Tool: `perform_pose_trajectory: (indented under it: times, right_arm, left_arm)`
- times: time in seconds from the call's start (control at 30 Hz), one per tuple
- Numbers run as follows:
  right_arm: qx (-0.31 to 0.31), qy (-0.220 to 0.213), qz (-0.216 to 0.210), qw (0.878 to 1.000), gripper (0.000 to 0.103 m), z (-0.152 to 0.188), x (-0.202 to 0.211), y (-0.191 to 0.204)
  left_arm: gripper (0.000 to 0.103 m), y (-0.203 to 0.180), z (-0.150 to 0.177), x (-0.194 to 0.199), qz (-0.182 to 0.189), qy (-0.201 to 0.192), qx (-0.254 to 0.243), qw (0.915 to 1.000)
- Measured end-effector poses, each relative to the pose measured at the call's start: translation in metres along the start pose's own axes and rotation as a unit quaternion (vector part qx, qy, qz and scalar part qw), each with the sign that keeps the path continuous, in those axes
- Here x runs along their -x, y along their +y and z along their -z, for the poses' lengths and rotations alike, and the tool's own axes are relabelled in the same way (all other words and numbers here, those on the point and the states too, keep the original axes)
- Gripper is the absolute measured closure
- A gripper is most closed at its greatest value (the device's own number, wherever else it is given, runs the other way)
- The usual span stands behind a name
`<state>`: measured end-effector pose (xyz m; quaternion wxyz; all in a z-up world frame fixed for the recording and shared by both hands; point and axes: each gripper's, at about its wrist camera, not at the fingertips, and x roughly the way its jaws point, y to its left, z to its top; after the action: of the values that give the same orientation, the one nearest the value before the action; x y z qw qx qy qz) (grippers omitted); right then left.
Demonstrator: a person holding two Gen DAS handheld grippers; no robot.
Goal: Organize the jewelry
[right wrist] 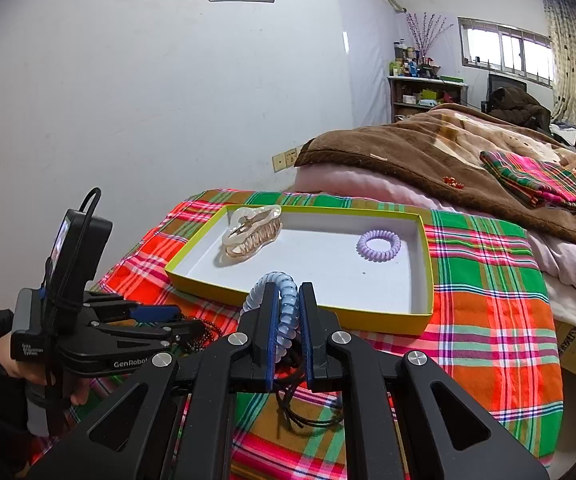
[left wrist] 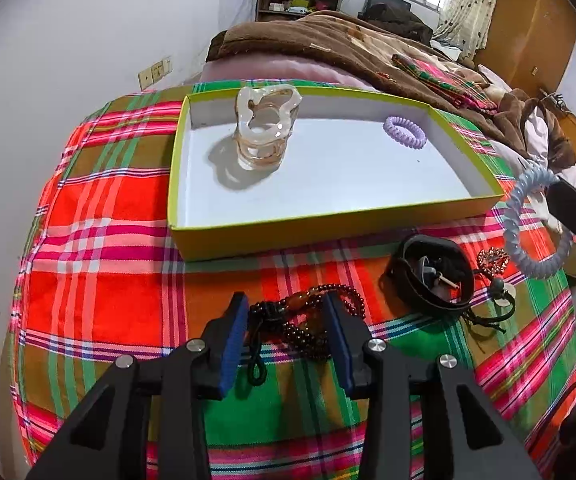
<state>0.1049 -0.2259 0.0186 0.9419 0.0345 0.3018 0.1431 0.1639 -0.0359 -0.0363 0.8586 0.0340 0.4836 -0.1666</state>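
A yellow-rimmed white tray [left wrist: 192, 240] [right wrist: 407, 322] lies on the plaid cloth. In it are a clear hair claw [left wrist: 266, 130] [right wrist: 250, 232] and a purple coil hair tie [left wrist: 403, 132] [right wrist: 379, 245]. My left gripper [left wrist: 286, 312] is open, its fingers either side of a dark red bead necklace [left wrist: 311, 320] on the cloth. My right gripper [right wrist: 286, 300] is shut on a pale blue coil hair tie [right wrist: 284, 300], held above the cloth near the tray's front edge; the tie also shows in the left wrist view [left wrist: 527, 220].
A black leather bracelet [left wrist: 431, 276], a gold brooch [left wrist: 491, 258] and black cords [left wrist: 491, 312] lie on the cloth right of the necklace. A bed with a brown blanket [right wrist: 447, 148] stands behind the table. The white wall [right wrist: 128, 100] is to the left.
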Motion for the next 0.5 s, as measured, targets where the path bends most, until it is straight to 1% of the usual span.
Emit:
perform_pose_trajectory:
  times: [0.1,0.17,0.2,0.27,0.33,0.5]
  right_arm:
    - [0.0,-0.001,0.001,1.0,0.093,-0.001,0.001,-0.001]
    - [-0.001,-0.001,0.002,1.0,0.093,-0.001,0.0,-0.002]
    - [-0.002,0.0,0.002,1.0,0.093,-0.002,0.0,-0.002]
    - [-0.002,-0.001,0.001,1.0,0.093,-0.002,-0.001,-0.002]
    - [-0.003,-0.002,0.002,1.0,0.093,-0.003,-0.002,-0.003]
    - [-0.004,-0.002,0.001,1.0,0.093,-0.003,-0.001,-0.002]
  left_arm:
    - [0.063,0.003,0.004,0.004,0.006,0.004,-0.001,1.0]
    - [0.067,0.004,0.005,0.004,0.007,0.003,-0.011,0.9999]
    - [0.07,0.004,0.004,0.003,0.002,0.005,-0.018,0.9998]
    - [0.074,-0.002,0.002,0.0,-0.023,0.003,-0.052,0.9984]
    - [0.074,-0.006,-0.002,-0.003,-0.034,0.002,-0.072,0.9968]
    - [0.074,-0.008,-0.008,-0.007,-0.028,0.004,-0.086,0.9959]
